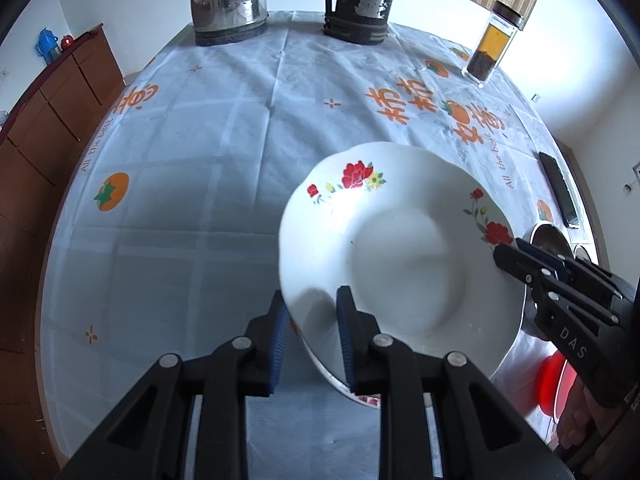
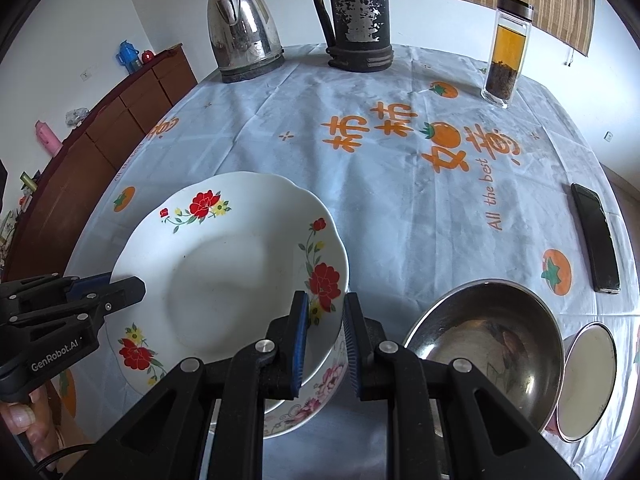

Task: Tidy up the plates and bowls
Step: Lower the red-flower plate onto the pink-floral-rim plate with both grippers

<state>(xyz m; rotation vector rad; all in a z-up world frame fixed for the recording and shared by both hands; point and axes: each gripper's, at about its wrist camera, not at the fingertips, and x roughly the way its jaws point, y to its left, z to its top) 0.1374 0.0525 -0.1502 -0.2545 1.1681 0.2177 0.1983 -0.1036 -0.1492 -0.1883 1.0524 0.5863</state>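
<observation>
A white plate with red flowers hangs just above the table, held at two opposite rims. My left gripper is shut on its near-left rim and shows in the right wrist view as well. On the other rim my right gripper is shut, one pad over the plate's inside and one outside; it also shows at the right of the left wrist view. Directly under the plate sits a white bowl with pink flowers, mostly hidden.
A steel bowl and a small white bowl sit right of the plate. A black phone lies near the right edge. A steel kettle, a black jug and a tea bottle stand at the back.
</observation>
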